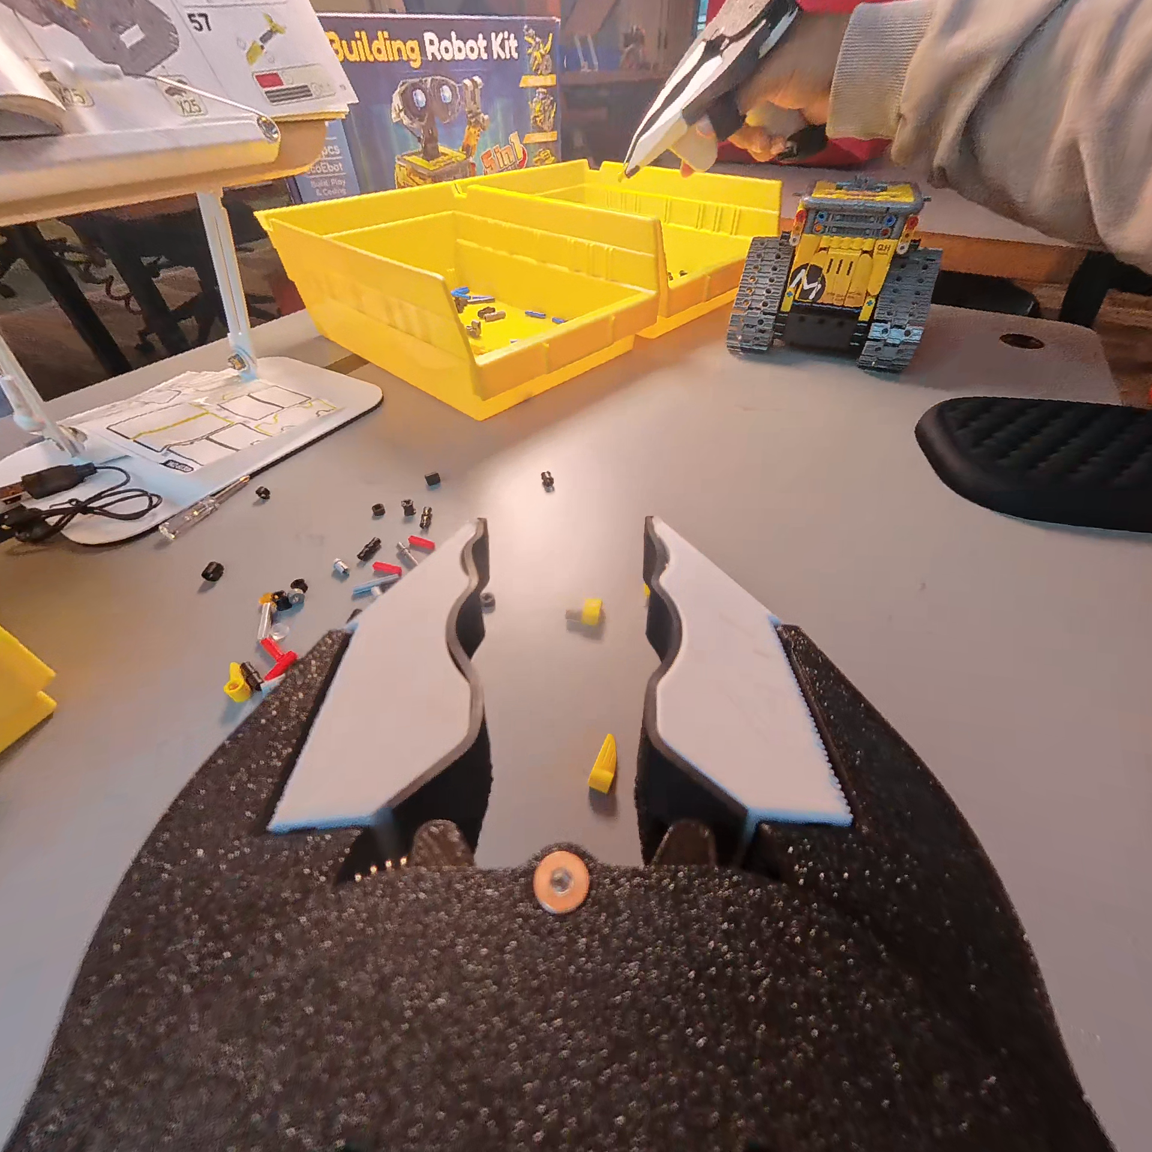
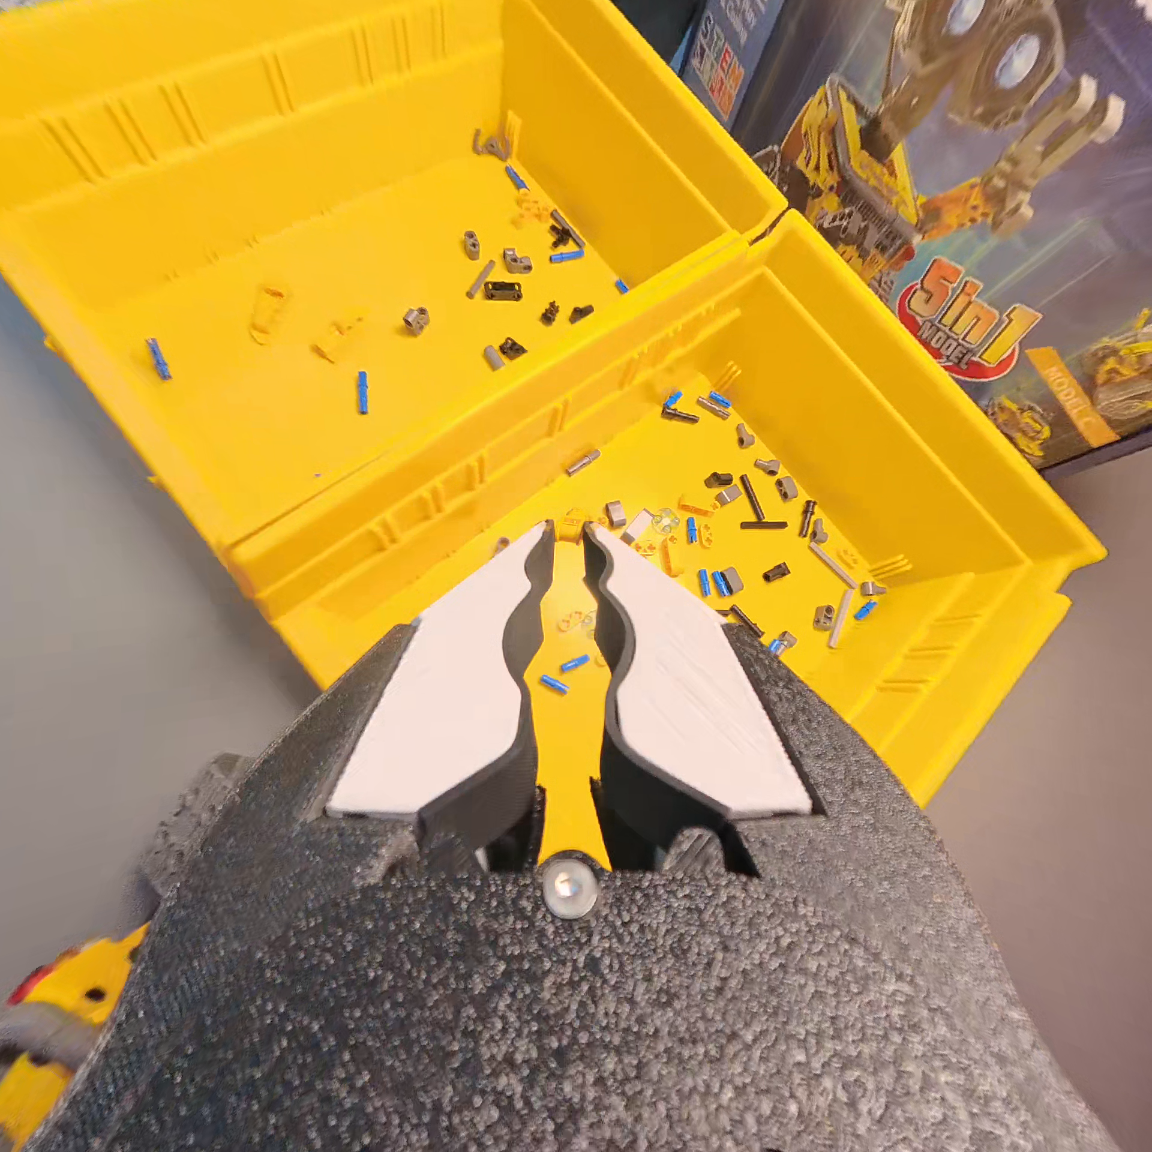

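My left gripper is open and empty, low over the grey table. A small yellow piece and a yellow wedge piece lie on the table between its fingers. My right gripper hangs over the nearer of two yellow bins, its jaws almost closed on a small yellow piece at the tips. Several blue, grey and black small parts lie on that bin's floor. In the left wrist view the right gripper is over the far bin's rim, held by a sleeved hand.
A second yellow bin holds more parts. A yellow tracked robot model stands right of the bins. Loose parts, a screwdriver, a cable, a stand with a booklet, a kit box and a black pad surround them. Left tips to right tips: about 50 cm. To the screwdriver: left tips about 25 cm, right tips about 45 cm.
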The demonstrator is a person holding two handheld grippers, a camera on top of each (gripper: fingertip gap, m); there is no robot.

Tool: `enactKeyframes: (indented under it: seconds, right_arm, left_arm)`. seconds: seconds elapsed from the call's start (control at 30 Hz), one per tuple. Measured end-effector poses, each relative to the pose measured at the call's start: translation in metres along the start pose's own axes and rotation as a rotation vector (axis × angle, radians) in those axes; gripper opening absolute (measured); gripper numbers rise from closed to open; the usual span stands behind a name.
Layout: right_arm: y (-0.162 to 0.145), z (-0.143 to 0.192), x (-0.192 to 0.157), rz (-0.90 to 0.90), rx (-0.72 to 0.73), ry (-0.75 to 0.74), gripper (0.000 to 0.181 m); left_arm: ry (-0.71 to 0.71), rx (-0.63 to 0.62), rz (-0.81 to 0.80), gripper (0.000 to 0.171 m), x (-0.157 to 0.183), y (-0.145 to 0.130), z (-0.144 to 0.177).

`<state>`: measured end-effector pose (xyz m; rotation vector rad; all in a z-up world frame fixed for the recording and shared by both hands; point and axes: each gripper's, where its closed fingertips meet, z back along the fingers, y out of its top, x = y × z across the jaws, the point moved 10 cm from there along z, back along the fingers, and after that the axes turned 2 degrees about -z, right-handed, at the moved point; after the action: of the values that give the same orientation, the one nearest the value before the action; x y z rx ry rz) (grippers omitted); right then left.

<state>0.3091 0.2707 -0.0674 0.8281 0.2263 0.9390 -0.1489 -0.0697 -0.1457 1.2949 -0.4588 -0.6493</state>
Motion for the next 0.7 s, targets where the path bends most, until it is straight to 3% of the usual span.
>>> enactKeyframes:
  seconds: [0.23,0.4,0.53,0.7]
  right_arm:
    - [-0.009,-0.041,0.014,0.015,-0.113,0.004,0.013]
    - [0.015,-0.013,-0.001,0.006,0.06,0.003,0.018]
    - [0.049,0.035,-0.056,0.053,0.315,0.051,0.022]
    - [0.056,0.058,-0.167,0.131,0.471,0.26,0.021]
  left_arm:
    - [-0.006,-0.03,0.066,0.047,-0.007,-0.006,-0.006]
    - [-0.01,-0.018,0.094,0.046,-0.01,-0.006,-0.004]
    - [-0.025,-0.032,0.091,0.046,-0.009,-0.006,-0.005]
    - [-0.054,-0.065,0.069,0.046,-0.008,-0.006,-0.004]
